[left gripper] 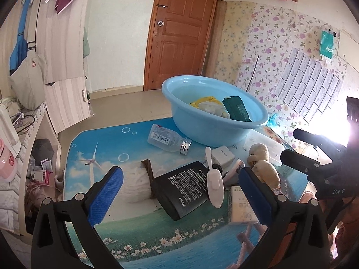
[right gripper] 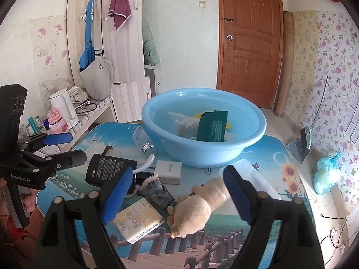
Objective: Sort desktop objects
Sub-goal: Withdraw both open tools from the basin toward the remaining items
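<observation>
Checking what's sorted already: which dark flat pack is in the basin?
The green packet, leaning inside the blue basin. The black pack lies flat on the table outside it.

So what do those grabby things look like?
Each hand-held gripper, left and right, has a black plastic frame with silver rivets and two fingers faced with bumpy blue pads. One body says GenRobot.AI in white letters. No cables show.

My left gripper point(left gripper: 179, 192) spread wide, angled downward, my right gripper point(right gripper: 177, 192) likewise gaping and tilted down, nothing pinched in either.
</observation>
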`<state>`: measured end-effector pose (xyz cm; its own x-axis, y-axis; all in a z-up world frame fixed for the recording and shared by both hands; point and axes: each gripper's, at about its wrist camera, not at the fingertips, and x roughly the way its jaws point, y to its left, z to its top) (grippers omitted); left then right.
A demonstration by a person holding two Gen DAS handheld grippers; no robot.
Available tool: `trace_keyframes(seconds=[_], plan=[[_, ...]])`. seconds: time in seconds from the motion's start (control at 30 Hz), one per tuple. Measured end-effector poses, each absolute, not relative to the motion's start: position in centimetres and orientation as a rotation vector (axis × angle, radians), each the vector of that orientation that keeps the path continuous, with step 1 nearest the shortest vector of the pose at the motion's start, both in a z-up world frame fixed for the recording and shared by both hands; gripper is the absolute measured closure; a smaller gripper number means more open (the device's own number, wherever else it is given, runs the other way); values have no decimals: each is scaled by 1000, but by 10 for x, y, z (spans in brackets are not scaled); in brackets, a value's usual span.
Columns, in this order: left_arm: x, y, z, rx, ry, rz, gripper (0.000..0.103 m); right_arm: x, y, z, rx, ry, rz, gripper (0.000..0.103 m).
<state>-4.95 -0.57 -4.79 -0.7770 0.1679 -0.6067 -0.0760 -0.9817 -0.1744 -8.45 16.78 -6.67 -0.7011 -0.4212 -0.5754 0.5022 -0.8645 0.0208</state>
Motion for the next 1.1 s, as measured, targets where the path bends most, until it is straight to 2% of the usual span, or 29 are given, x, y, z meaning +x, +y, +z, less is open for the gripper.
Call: trace_keyframes(seconds=[0.03, 0.07, 0.2, 0.4, 0.5, 0.7, 0.83, 1.1], plan=[[-49, -6, -48, -985, -215, 2837, 0, -86, 170, -68, 798, 184, -2511, 3], [-48, -7, -47, -979, -218, 2837, 0, -87, 171, -69, 806, 174, -2516, 0], [-46, -9, -46, -951, -243, 2844, 0, -89, 183, -72, 780, 63, -2496, 0], [-45, -3, -49, -995, -128, 2846, 0, -84, 176, -78, 783, 245, -2531, 0], [-43, -3, -51, -988, -147, 2814, 0, -77, 176, -78, 745, 290, -2545, 0], [-43, -3, -51, -998, -157, 2798, 0, -81, 187, -76, 790, 183, -2549, 0], [-44, -6, -54, -1022, -195, 2785, 0, -88, 191, -80, 839, 204, -2582, 0], [-43, -3, -61, -1049, -176, 2782, 0, -94, 201, -92, 933, 108, -2548, 0]])
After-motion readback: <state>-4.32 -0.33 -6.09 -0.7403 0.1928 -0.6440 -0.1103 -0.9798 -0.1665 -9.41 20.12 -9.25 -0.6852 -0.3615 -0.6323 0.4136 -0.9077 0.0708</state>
